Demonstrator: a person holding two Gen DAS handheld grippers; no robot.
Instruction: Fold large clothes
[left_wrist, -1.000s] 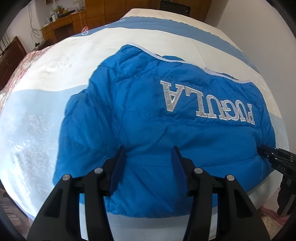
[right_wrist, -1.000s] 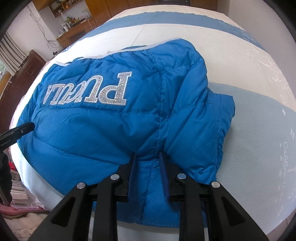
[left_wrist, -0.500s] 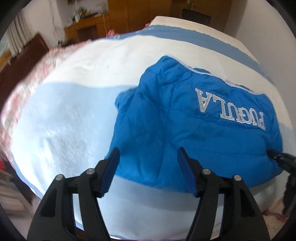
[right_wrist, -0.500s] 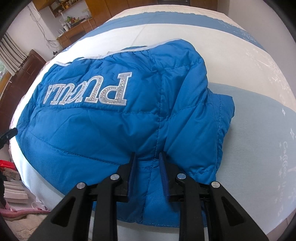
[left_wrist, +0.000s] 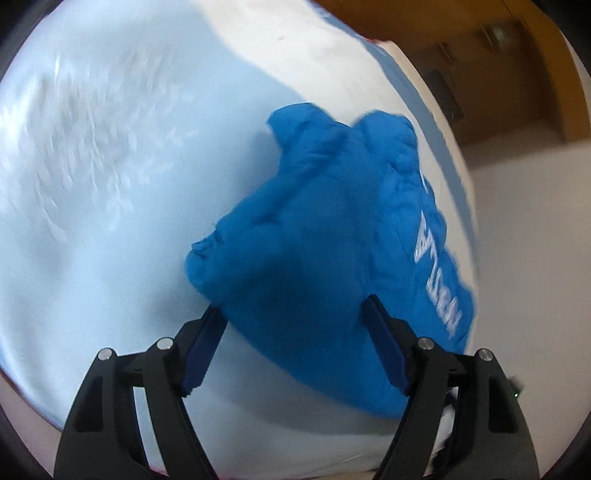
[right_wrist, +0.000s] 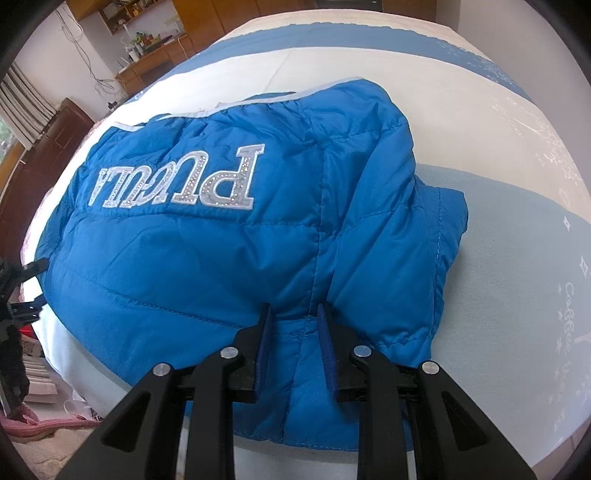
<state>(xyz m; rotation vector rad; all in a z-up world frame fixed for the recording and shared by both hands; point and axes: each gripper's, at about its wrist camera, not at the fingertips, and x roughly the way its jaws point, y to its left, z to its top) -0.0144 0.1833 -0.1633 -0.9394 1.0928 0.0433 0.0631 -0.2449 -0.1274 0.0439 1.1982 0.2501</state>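
Note:
A blue puffer jacket (right_wrist: 184, 266) with silver lettering lies upside down on the bed, partly folded. My right gripper (right_wrist: 293, 325) is shut on a pinched fold of it near the near hem, beside a tucked sleeve (right_wrist: 406, 258). In the blurred left wrist view the jacket (left_wrist: 314, 240) shows its bunched left end. My left gripper (left_wrist: 291, 317) straddles that end with its jaws wide and opening; the fabric sits between the pads without being pinched. Part of the left gripper's black body (right_wrist: 22, 280) shows at the left edge of the right wrist view.
The bedsheet (right_wrist: 517, 266) is pale blue and white, and spreads left of the jacket (left_wrist: 110, 184). Wooden cabinets (right_wrist: 155, 51) stand beyond the bed. A white wall (left_wrist: 535, 229) runs along the far side. Cloth and clutter (right_wrist: 40, 417) lie on the floor by the near left edge.
My left gripper let go of the hem, spread its jaws, swung to the jacket's left end and rolled. The right gripper kept still, holding its fold.

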